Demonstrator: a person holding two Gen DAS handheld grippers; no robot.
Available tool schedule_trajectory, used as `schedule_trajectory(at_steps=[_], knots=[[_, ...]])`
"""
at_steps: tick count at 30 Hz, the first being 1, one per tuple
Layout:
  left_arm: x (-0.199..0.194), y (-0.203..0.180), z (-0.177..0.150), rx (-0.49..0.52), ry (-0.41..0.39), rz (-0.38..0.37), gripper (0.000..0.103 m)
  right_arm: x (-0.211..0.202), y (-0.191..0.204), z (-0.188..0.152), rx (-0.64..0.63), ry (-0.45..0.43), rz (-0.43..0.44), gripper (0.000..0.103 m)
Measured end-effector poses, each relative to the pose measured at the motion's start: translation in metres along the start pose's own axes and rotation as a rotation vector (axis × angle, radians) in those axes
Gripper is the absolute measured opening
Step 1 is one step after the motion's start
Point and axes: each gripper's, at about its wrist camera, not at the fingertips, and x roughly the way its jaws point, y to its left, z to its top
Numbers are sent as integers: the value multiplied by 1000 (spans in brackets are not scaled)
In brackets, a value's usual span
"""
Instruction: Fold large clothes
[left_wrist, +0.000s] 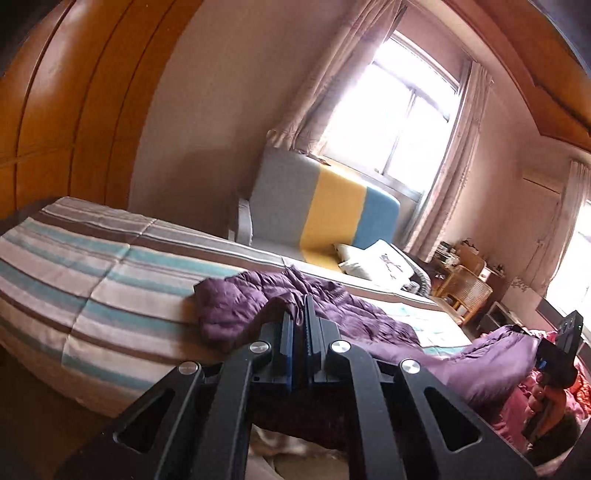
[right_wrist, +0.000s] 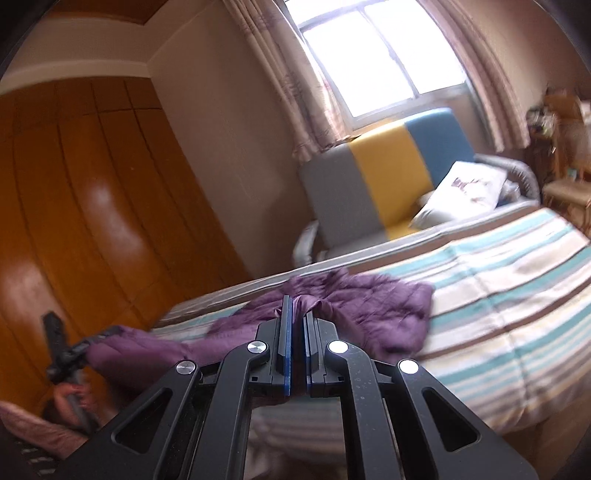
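Purple quilted puffy jacket (left_wrist: 258, 306) drapes off the striped bed (left_wrist: 92, 273)'s near edge. Left gripper (left_wrist: 300, 314) and right gripper (right_wrist: 298, 317) each clench its hem. Light, soft, slippery (likely); grip seams.

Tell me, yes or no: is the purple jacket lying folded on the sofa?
No. The purple jacket lies crumpled on the striped bed, one edge pinched by the left gripper; the sofa holds only a pillow.
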Motion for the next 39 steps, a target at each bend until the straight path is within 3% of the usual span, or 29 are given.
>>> schedule_trajectory(at_steps=[4,11,22,32,39], knots=[[27,-3,3,29,-37,46,4,31,2,3,-66,-25,-91,5],[88,2,22,57,-49,89,5,91,-23,18,-54,-11,-176,5],[182,18,28,77,-3,189,5,183,-48,24,-81,65,-288,5],[279,43,8,49,133,287,7,266,-88,-6,6,228,-362,5],[326,57,-23,42,238,300,11,303,-102,-33,0,334,-406,5]])
